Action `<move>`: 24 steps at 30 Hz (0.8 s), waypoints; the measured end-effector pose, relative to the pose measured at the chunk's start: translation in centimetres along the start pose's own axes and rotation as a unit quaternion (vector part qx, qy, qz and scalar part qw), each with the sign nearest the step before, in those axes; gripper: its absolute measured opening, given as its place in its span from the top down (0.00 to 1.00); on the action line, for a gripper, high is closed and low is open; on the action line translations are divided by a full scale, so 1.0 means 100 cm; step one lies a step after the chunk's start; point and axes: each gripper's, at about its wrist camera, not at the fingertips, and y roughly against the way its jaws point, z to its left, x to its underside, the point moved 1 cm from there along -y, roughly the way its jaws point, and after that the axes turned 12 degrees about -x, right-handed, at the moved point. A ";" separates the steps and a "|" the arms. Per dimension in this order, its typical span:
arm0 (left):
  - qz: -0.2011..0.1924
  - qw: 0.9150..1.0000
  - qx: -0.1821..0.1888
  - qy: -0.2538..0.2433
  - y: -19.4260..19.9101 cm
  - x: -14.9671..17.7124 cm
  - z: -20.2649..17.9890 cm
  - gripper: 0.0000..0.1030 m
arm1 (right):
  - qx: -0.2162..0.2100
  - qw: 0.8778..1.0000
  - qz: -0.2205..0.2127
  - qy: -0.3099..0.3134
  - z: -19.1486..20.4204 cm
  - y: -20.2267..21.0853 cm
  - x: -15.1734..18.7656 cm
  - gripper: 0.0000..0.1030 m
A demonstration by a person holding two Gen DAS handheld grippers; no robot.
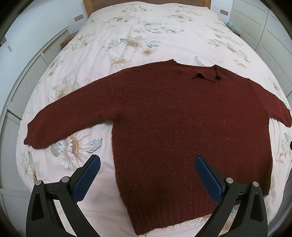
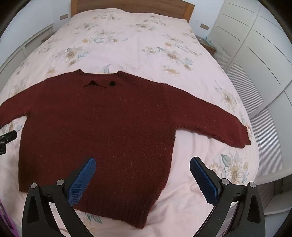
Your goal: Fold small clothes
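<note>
Left wrist — sweater [image 1: 182, 124] flat, unfolded

Bed cover [image 1: 149, 32] bare and flat on far half, free passage there up to wooden headboard [image 2: 131, 7]. Near half taken by red sweater [image 1: 182, 118] lying flat, sleeves spread left and right, low obstacle only. Bare strips of cover under each sleeve beside the body. Left gripper [image 1: 147, 164] and right gripper [image 2: 142, 164] spread wide above the hem. Wardrobe doors [image 2: 255, 54] close off right side, louvred panels [image 1: 23, 87] left
</note>
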 end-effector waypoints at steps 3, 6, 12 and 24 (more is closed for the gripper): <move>0.000 1.000 0.001 -0.001 0.000 0.000 0.000 0.01 | 0.001 1.000 0.002 0.000 -0.001 -0.001 0.000 0.00; 0.001 1.000 0.002 -0.001 0.001 0.000 0.001 0.01 | 0.000 1.000 0.003 -0.002 -0.001 -0.002 0.000 0.00; 0.006 1.000 0.005 -0.003 -0.002 -0.002 0.000 0.01 | -0.015 1.000 -0.012 -0.015 -0.012 -0.005 -0.001 0.00; -0.001 1.000 -0.008 -0.012 -0.028 -0.028 -0.003 0.01 | 0.005 0.994 -0.015 -0.110 -0.149 -0.057 -0.013 0.00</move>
